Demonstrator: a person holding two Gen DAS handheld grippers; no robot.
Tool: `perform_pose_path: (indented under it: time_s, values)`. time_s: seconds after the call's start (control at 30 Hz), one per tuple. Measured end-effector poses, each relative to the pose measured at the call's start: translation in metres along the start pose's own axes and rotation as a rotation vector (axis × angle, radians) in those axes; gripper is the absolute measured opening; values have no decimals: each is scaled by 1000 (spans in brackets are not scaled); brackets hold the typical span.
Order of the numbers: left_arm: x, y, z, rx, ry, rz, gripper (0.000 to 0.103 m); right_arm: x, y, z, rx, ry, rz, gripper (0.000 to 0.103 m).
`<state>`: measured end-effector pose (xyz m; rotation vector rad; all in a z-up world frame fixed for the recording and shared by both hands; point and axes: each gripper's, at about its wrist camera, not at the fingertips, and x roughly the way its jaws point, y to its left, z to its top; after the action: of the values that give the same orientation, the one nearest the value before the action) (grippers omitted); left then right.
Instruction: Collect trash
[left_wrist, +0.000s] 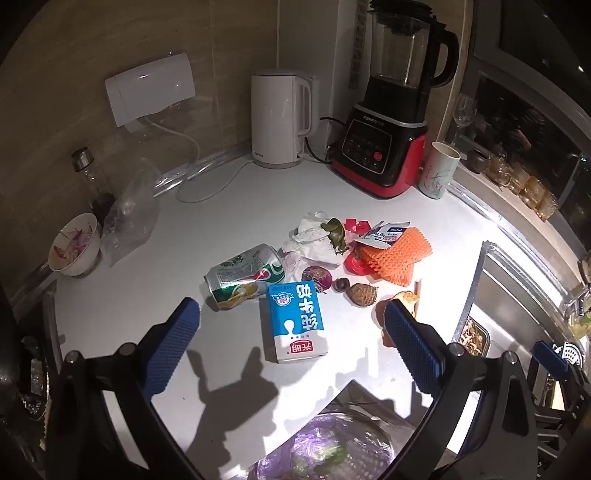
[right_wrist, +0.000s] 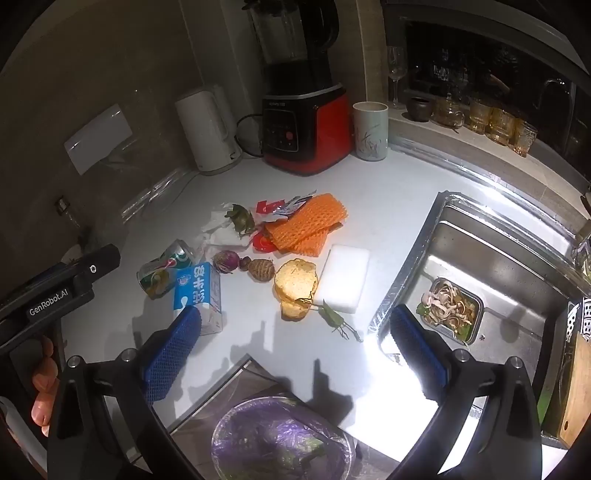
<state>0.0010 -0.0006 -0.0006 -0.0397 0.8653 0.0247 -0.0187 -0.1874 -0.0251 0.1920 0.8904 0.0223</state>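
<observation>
both grippers hang over the near edge of the white worktop (right_wrist: 388, 192), tilted down, jaws spread wide, nothing between the blue ribbed pads. left gripper (left_wrist: 291, 345), right gripper (right_wrist: 295, 350). a hand (right_wrist: 44, 387) shows at the left edge of the right view, under the black body of the left gripper.

near edge: round metal bin lined with a purple plastic bag (right_wrist: 280, 439), some greens inside.

mid worktop, trash in a loose cluster: blue-and-white milk carton (left_wrist: 297, 319) lying flat, just ahead of the left gripper; crushed green-and-silver drink can (left_wrist: 245, 275) touching its far corner; purple onion end (left_wrist: 316, 278), brown taro-like root piece (left_wrist: 362, 294), toasted bread slices (right_wrist: 295, 286), leafy twig (right_wrist: 334, 317), white foam block (right_wrist: 343, 277). beyond: crumpled white tissue (left_wrist: 314, 240), orange foam fruit net (left_wrist: 395, 256), red wrapper scraps (left_wrist: 356, 225).

right edge: steel sink (right_wrist: 517, 258) holding a metal tray of food scraps (right_wrist: 448, 310).

far corner: white electric kettle (left_wrist: 280, 118), red-and-black blender (left_wrist: 391, 122), white patterned cup (left_wrist: 439, 170).
</observation>
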Motion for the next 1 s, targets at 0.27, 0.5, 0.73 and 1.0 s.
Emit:
perform_pose_path:
  time_s: [0.27,0.5,0.73,1.0]
  values:
    - [-1,-4,-5,-6,3,-1,96,4,4,-2,-4,0,-9,101]
    - [6,2,-7,1,11,-6,96,10,3,-3,-2,10,-14,101]
    - [11,3,-6,-3,32,-24,96,12,6,-3,-4,22,-26,101]
    - [14,2,-7,7,42,-30,96,15,3,-2,6,28,-31,101]
